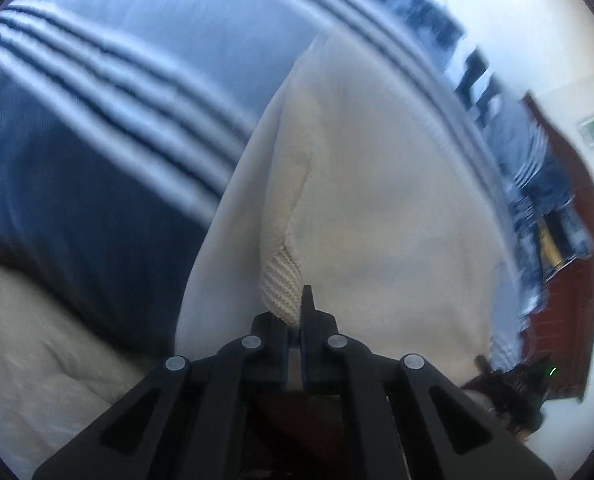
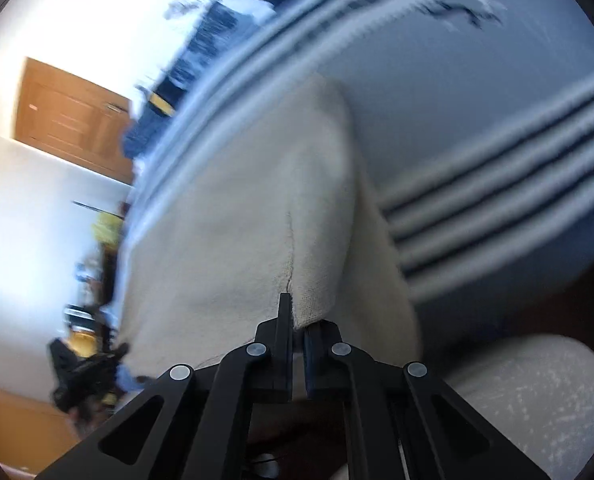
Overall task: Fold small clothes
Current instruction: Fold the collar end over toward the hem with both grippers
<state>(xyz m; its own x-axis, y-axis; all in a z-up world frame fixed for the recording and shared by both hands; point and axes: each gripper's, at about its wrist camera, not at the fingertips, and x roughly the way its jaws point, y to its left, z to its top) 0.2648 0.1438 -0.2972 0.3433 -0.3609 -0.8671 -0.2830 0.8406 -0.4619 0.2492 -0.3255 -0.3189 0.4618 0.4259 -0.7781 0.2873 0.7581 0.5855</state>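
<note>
The left gripper (image 1: 297, 312) is seen with its black jaws pinched together on a ribbed, knitted corner of a cream garment (image 1: 361, 184). The right gripper (image 2: 299, 320) is likewise clamped on another edge of the same cream garment (image 2: 237, 220), where a seam runs up from the jaws. In both wrist views the cloth is spread away from the fingers in a broad, fairly flat panel, and its far edge is seen rounded and folded over.

The garment is laid on a blue and white striped bedcover (image 1: 109, 92), which is seen on the outer side of each gripper and beyond the cloth. Nearer the cameras, a pale speckled fabric (image 2: 537, 392) is seen at the lower outer corner of each view; what it is cannot be told.

Farther off, much is blurred. White wall (image 2: 29, 184) and a brown wooden door (image 2: 69, 116) are shown past the bed edge in the right wrist view, and dark red-brown wood (image 1: 577, 280) borders the bed in the left.
</note>
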